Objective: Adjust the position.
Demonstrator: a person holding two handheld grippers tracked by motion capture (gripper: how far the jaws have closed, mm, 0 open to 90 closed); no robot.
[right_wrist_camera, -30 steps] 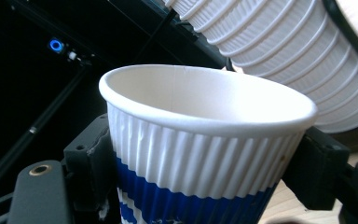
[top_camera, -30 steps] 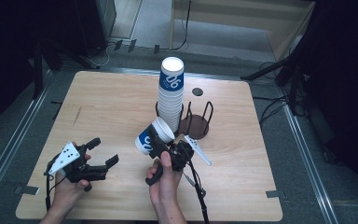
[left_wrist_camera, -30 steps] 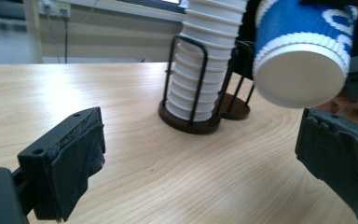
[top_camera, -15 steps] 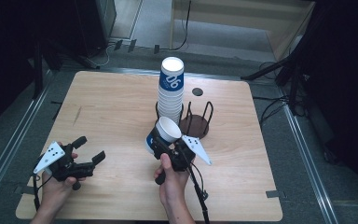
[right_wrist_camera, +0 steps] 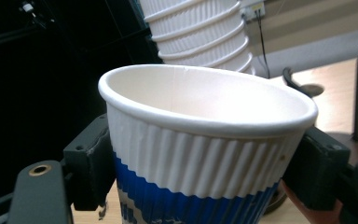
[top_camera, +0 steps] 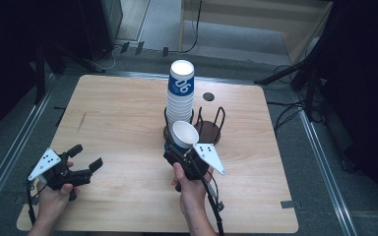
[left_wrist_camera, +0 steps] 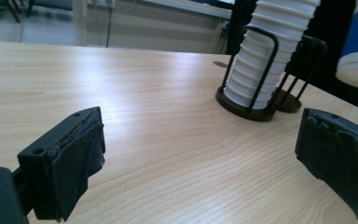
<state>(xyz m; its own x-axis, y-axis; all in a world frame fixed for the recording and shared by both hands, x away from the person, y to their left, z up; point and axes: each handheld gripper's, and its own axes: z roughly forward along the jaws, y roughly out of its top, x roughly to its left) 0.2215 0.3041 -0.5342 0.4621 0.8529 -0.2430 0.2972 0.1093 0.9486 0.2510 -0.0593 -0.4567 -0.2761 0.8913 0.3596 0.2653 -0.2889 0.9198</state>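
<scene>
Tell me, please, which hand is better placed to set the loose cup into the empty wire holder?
Right. The right gripper already clamps the paper cup just in front of the empty holder. The left gripper stands open near the table's left edge, far away.

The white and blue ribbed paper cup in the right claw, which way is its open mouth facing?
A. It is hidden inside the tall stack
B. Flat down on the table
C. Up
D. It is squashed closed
C: the white and blue ribbed paper cup sits clamped between the pads of the right claw with its round rim on top and its white inside showing.
</scene>
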